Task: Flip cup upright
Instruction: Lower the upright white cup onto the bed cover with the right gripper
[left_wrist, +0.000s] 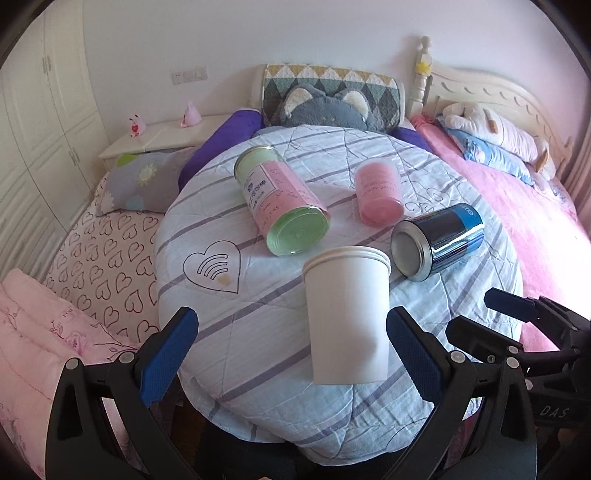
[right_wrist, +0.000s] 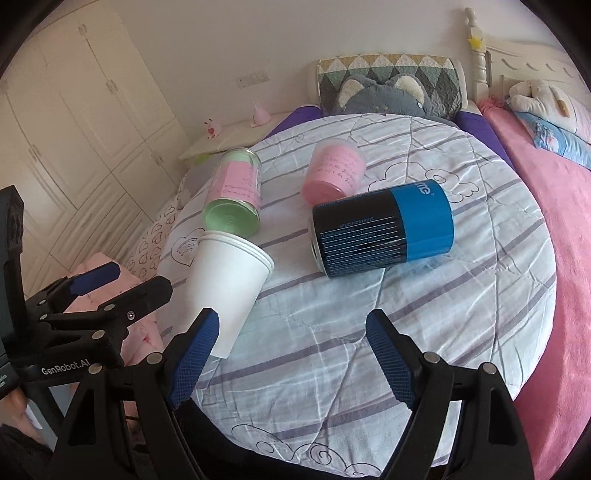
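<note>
A white paper cup (left_wrist: 347, 314) lies on its side on the round table's striped cloth (left_wrist: 258, 332), its rim pointing away from me. It also shows in the right wrist view (right_wrist: 229, 284). My left gripper (left_wrist: 291, 350) is open, its jaws to either side of the cup's base without touching it. My right gripper (right_wrist: 291, 354) is open and empty over the cloth, to the right of the cup. Its fingers (left_wrist: 517, 306) show at the right edge of the left wrist view.
Three containers lie on their sides behind the cup: a green-and-pink jar (left_wrist: 280, 203), a pink jar (left_wrist: 376, 192) and a blue-and-black can (left_wrist: 439, 240). Beds with pillows and plush toys surround the table. A wardrobe (left_wrist: 44, 129) stands at the left.
</note>
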